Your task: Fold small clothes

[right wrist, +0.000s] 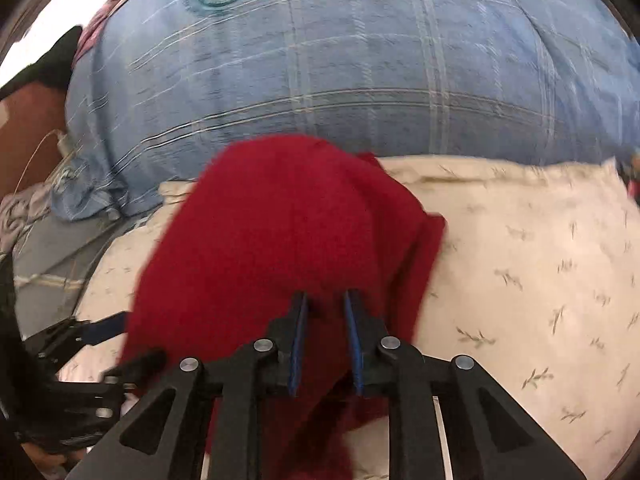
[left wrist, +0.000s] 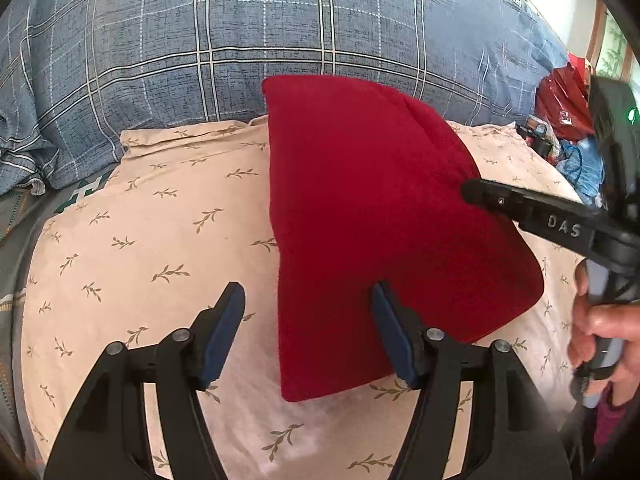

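A dark red fleecy garment (left wrist: 368, 216) lies folded on a cream leaf-print sheet (left wrist: 152, 248). My left gripper (left wrist: 308, 300) is open at the garment's near left edge, its right finger (left wrist: 390, 332) over the red cloth and its left finger over the sheet, holding nothing. My right gripper (right wrist: 326, 300) is shut on a raised fold of the red garment (right wrist: 280, 232), with cloth bunched between its blue pads. In the left wrist view the right gripper (left wrist: 472, 192) reaches in from the right and meets the garment's right edge.
A blue plaid quilt (left wrist: 240, 36) is heaped behind the sheet. A red bag (left wrist: 564, 104) and clutter sit at the far right. A hand (left wrist: 600, 340) holds the right gripper's handle. The left gripper (right wrist: 80, 344) shows at lower left in the right wrist view.
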A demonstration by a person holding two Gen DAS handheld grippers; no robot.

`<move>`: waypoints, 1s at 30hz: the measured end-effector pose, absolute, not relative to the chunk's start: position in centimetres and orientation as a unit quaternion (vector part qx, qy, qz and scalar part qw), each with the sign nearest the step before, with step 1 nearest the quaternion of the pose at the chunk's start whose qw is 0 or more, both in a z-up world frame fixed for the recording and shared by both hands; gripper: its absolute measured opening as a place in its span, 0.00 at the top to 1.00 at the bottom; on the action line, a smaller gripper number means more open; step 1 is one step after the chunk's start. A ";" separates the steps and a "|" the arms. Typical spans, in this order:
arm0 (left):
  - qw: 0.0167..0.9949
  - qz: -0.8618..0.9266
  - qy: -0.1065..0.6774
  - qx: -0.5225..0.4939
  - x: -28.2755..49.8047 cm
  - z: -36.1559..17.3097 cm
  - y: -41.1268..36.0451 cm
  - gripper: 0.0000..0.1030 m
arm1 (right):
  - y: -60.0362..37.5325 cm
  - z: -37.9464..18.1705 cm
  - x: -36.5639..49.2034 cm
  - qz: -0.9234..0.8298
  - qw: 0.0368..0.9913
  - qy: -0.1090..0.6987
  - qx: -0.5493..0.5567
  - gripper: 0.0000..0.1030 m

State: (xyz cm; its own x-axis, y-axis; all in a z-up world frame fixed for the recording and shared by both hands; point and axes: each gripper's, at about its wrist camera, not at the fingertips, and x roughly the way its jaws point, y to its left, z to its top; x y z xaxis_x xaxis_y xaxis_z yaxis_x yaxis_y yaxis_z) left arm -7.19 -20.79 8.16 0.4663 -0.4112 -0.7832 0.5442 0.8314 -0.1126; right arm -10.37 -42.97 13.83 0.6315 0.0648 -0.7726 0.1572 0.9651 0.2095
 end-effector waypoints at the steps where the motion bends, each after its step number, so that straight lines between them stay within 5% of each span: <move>1: 0.853 -0.280 0.433 0.077 -7.2 8.1 -20.8 0.34 | -43.2 13.8 -10.6 -0.023 0.895 0.424 0.138 0.83; 3: 0.853 -0.280 0.435 0.076 -7.1 8.1 -20.8 0.34 | -43.4 14.0 -10.6 -0.022 0.893 0.426 0.144 0.83; 5: 0.851 -0.282 0.438 0.073 -6.9 8.3 -20.7 0.34 | -43.5 14.5 -10.5 -0.024 0.892 0.428 0.144 0.72; 7: 0.847 -0.289 0.442 0.055 -6.6 8.8 -20.2 0.34 | -43.9 14.9 -10.7 -0.020 0.891 0.421 0.169 0.42; 10: 0.841 -0.310 0.443 -0.008 -5.2 9.7 -18.8 0.30 | -46.2 14.8 -11.9 -0.015 0.893 0.387 0.229 0.16; 12: 0.837 -0.310 0.449 -0.042 -3.9 9.7 -18.3 0.22 | -47.2 14.3 -12.2 -0.013 0.889 0.383 0.250 0.16; 24: 0.779 -0.375 0.494 -0.090 0.1 6.8 -21.0 0.15 | -48.2 10.4 -7.7 0.048 0.862 0.393 0.317 0.13; 27: 0.776 -0.380 0.497 -0.079 -0.1 7.3 -22.0 0.16 | -46.8 10.5 -7.1 0.058 0.866 0.405 0.286 0.31; 30: 0.779 -0.384 0.492 -0.062 -0.7 8.0 -22.5 0.36 | -45.6 11.7 -7.5 0.051 0.881 0.405 0.241 0.50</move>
State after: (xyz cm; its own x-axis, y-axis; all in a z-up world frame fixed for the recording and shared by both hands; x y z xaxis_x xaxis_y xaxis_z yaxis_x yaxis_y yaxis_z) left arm -0.74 -22.54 8.04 0.2209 -0.6599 -0.7182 0.5376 0.6968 -0.4749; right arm -7.50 -45.64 11.72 0.6674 0.2857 -0.6877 0.1049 0.8782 0.4667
